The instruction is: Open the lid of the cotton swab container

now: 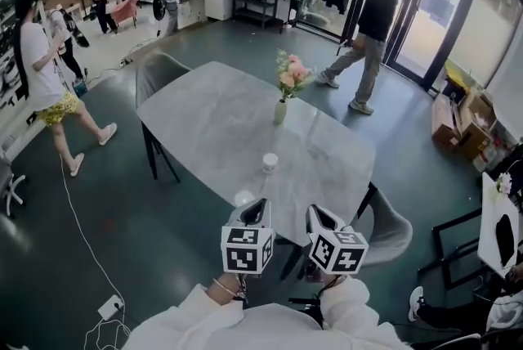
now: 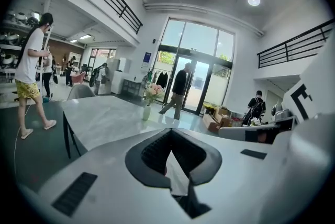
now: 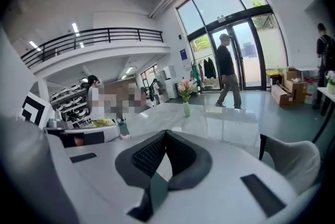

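Cotton swab container (image 1: 270, 163), as I take the small white tub to be, stands on the grey surface (image 1: 204, 119) toward its near edge, in front of the vase of flowers (image 1: 282, 107). A second small white round thing (image 1: 243, 198) lies nearer me, just beyond my left hand-held gripper (image 1: 255, 213) (lid or another tub, I cannot tell). That one and my right hand-held gripper (image 1: 321, 219) both have their jaws pressed together on nothing, and hover side by side at the surface's near edge, apart from the container. To do this well I should spread both, steady the body with one, catch the lid's rim with the other, and come in low and slow so the light tub doesn't tip.
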### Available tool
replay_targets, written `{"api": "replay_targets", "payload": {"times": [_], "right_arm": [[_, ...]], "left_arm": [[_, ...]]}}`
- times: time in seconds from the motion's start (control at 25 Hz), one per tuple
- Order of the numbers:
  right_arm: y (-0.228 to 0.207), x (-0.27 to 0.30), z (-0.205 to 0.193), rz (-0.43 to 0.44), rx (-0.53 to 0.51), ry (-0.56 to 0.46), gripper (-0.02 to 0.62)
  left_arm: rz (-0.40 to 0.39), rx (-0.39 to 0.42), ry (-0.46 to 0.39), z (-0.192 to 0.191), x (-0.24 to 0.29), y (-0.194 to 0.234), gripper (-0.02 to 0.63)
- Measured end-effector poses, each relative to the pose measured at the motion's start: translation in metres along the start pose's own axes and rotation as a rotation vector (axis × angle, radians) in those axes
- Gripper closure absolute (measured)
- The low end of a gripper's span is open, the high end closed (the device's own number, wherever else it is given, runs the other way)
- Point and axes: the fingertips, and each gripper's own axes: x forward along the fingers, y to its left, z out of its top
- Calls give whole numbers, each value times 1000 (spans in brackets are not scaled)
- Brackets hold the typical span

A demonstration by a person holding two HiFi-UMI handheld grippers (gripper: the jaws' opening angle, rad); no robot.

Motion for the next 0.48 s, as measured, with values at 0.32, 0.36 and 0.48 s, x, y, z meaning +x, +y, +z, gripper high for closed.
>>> {"api": "replay_targets", "payload": {"times": [0.32, 0.36, 0.48], "right_arm": [[-2, 47, 14, -29, 24, 3, 537], [-4, 53, 15, -34, 30, 3, 537], [-8, 69, 20, -48, 47, -2, 537]], "left_arm": [[-40, 11, 26, 14, 43, 26, 598], [-45, 15, 30, 15, 49, 30, 598], [-58, 26, 39, 20, 63, 39, 598]]}}
